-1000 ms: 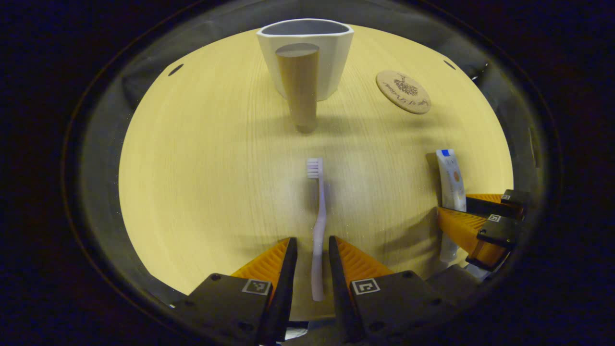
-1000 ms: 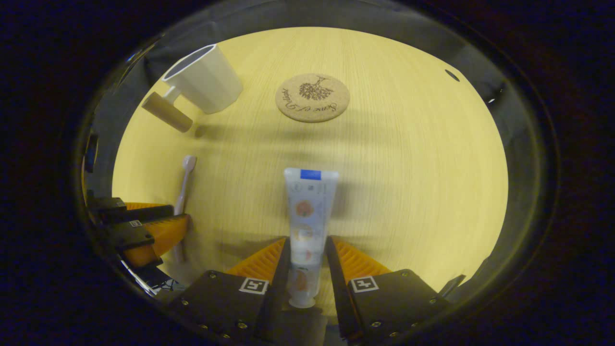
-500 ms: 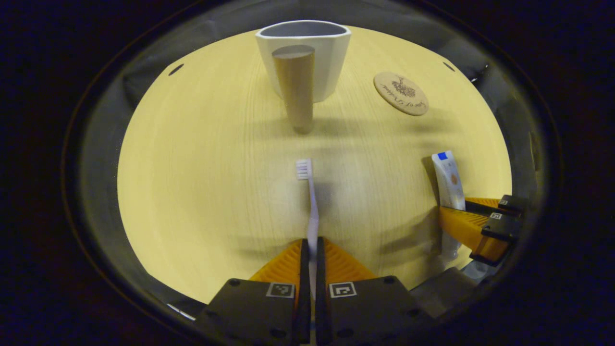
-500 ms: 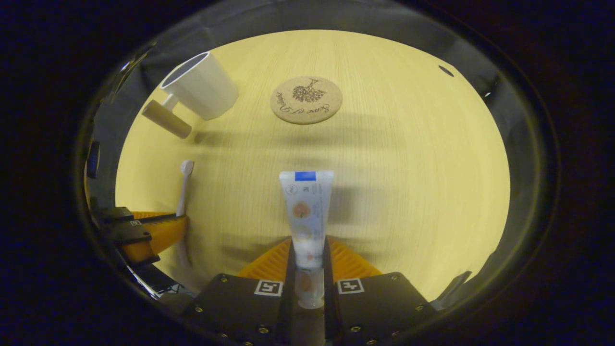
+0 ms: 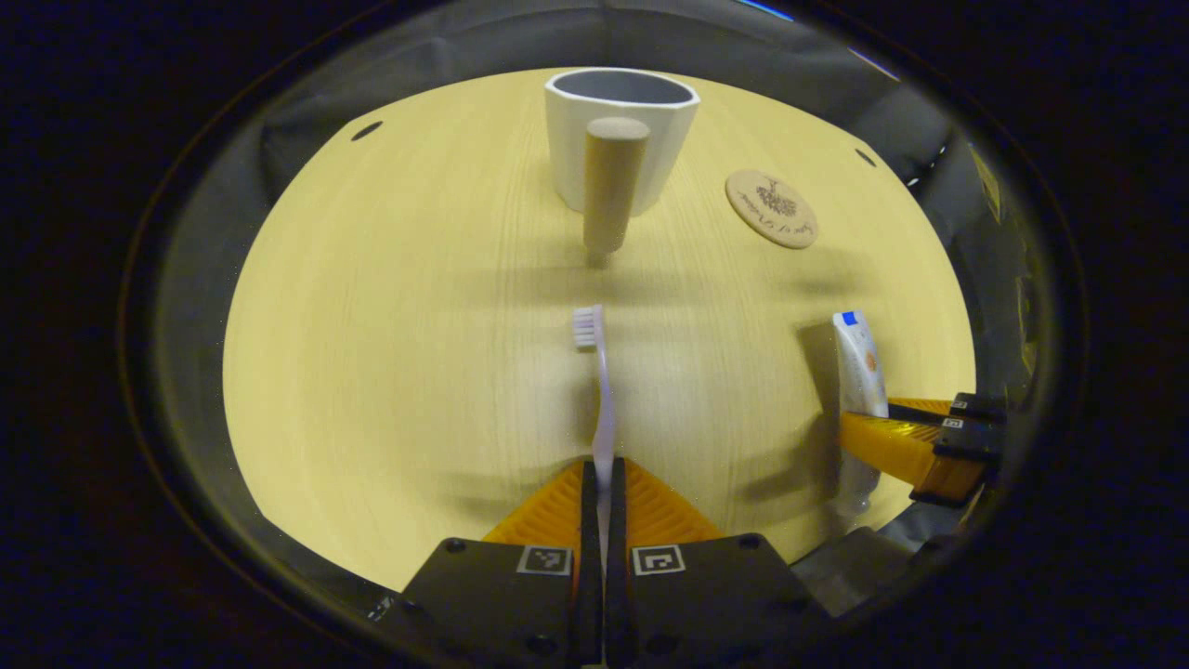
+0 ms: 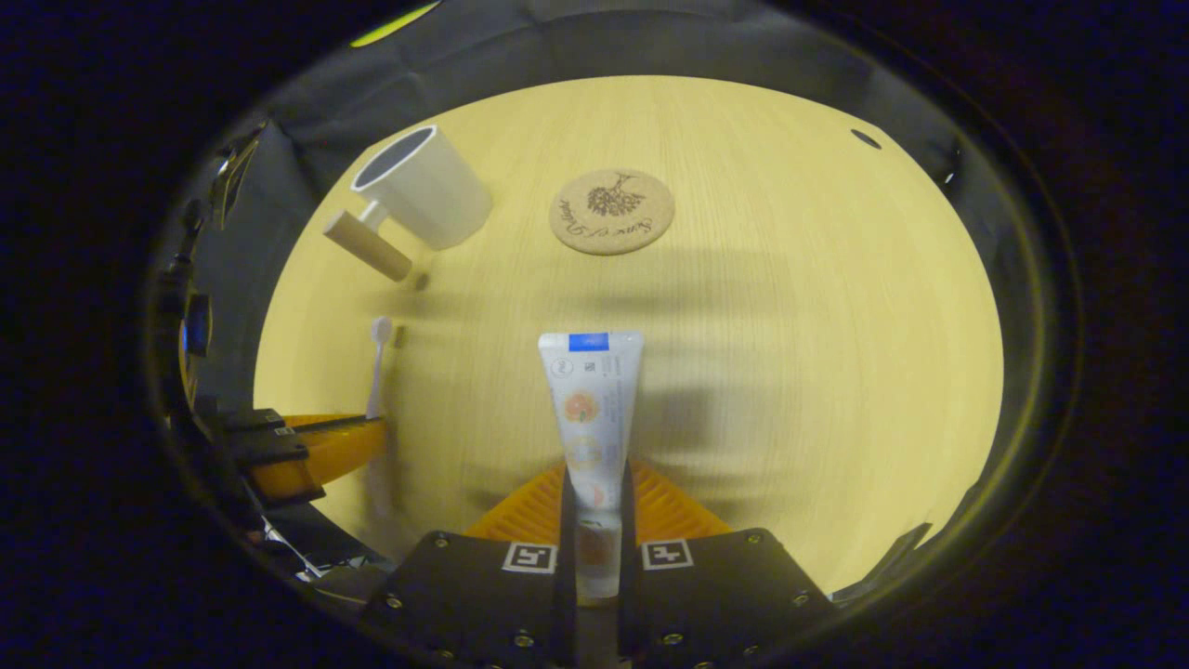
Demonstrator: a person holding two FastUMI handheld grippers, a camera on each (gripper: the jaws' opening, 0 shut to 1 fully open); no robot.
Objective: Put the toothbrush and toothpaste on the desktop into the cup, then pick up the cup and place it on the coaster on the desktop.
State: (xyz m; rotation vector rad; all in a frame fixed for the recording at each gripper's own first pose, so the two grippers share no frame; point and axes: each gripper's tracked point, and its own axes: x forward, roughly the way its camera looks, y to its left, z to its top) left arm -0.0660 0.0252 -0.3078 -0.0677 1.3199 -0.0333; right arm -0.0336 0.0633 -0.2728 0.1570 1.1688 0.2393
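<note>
My left gripper (image 5: 602, 478) is shut on the handle of a pale toothbrush (image 5: 599, 390), which sticks out forward with its bristles up, raised off the wooden table. A white toothpaste tube (image 6: 590, 400) is pinched near its cap end by my right gripper (image 6: 594, 483), also lifted. The white cup (image 5: 620, 139) with a wooden peg handle stands upright at the far side; in the right gripper view the cup (image 6: 423, 186) is at the upper left. A round cork coaster (image 5: 773, 209) lies right of the cup, and the coaster (image 6: 611, 211) sits straight ahead of the tube.
The round light wooden table (image 5: 390, 353) has dark cloth around its edge. From the left gripper view the right gripper (image 5: 915, 446) with the toothpaste (image 5: 856, 367) is at the lower right; from the right gripper view the left gripper (image 6: 307, 446) is at the lower left.
Both grippers closed, the left on the toothbrush and the right on the toothpaste tube, and then rose with them; the cup and coaster now look smaller and farther off.
</note>
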